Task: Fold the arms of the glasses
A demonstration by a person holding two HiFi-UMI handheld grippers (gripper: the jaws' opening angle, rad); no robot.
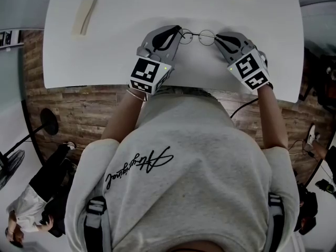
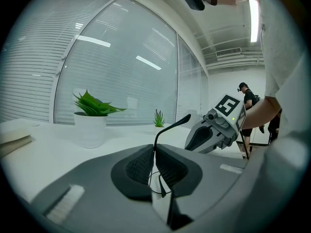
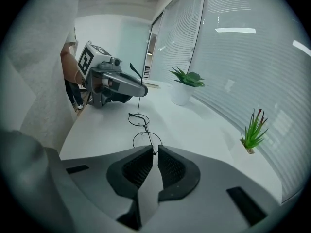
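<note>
Thin round wire glasses (image 1: 198, 35) lie lenses-down on the white table (image 1: 105, 62), between my two grippers. My left gripper (image 1: 179, 31) is shut on their left end. In the left gripper view the black arm (image 2: 170, 126) sticks up and to the right out of the closed jaws (image 2: 154, 152). My right gripper (image 1: 216, 37) is at the glasses' right end. In the right gripper view its jaws (image 3: 155, 149) stand almost together, with the frame's end piece caught at their tips. Both lenses (image 3: 138, 119) stretch away toward the left gripper (image 3: 143, 89).
A flat beige object (image 1: 85, 14) lies at the table's far left. A white potted plant (image 2: 91, 120) and a small plant (image 2: 159, 119) stand along the window side. The table's near edge runs just under my wrists. A person (image 2: 248, 101) stands in the background.
</note>
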